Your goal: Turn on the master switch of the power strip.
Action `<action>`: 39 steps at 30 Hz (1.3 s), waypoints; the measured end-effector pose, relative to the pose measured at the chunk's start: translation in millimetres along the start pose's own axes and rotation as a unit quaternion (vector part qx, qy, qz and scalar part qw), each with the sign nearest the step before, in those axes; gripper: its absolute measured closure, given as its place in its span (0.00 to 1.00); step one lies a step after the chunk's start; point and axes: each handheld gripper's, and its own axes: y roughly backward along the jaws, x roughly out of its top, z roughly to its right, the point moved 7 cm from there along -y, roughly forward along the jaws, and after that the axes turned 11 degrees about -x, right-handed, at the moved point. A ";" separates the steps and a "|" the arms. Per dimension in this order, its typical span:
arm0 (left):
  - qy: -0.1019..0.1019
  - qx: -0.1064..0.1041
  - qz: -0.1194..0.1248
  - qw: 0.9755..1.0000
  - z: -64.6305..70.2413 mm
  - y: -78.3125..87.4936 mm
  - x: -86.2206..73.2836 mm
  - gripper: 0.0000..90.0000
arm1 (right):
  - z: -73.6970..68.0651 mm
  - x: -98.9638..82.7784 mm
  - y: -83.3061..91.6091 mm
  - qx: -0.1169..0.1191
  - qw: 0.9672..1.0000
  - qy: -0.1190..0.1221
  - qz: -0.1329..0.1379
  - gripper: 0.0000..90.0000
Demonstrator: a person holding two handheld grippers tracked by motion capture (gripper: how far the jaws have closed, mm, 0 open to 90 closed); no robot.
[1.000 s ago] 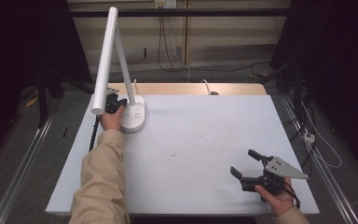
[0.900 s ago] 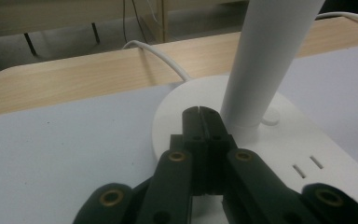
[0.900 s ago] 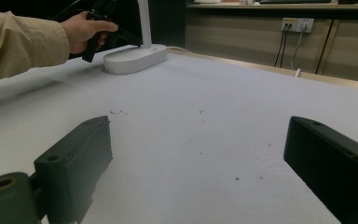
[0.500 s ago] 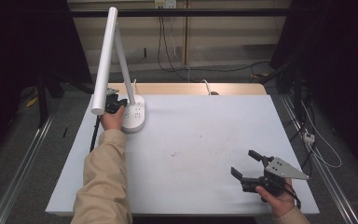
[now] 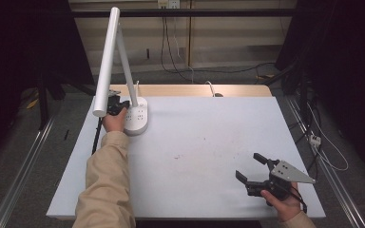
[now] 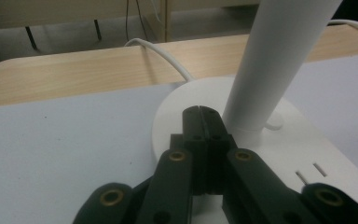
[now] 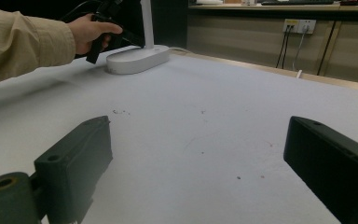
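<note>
- Left gripper (image 5: pixel 116 105) is sitting at the far left of the white table (image 5: pixel 204 142), jaws pressed together with nothing between them, tips over the base of the white desk lamp with a tall tubular arm (image 6: pixel 270 140), possibly touching it.
- Right gripper (image 5: pixel 254 173) is hovering near the table's near right corner, jaws spread wide, pinching nothing.
- Lamp's white cable (image 6: pixel 161 56) is trailing over the wooden edge.

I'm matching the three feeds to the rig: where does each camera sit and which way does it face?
High view: above the near edge, looking forward and down; both forearms, left gripper, right gripper.
Left gripper view: on that gripper, facing the lamp base; shut jaws.
Right gripper view: low, across the table; open jaws.
Shared: lamp, table.
</note>
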 end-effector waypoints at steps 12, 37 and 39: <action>-0.006 0.006 0.002 1.000 -0.6 -1.3 0.6 1.00 | 0.0 0.2 1.2 -0.001 1.000 0.002 0.000 0.08; 0.022 -0.003 -0.001 1.000 12.2 16.3 -6.6 0.91 | -5.1 3.7 -3.2 0.007 1.000 0.003 0.004 0.08; 0.012 -0.007 -0.007 1.000 15.4 20.0 -8.7 0.84 | -5.4 3.4 -3.0 0.008 1.000 0.003 0.003 0.08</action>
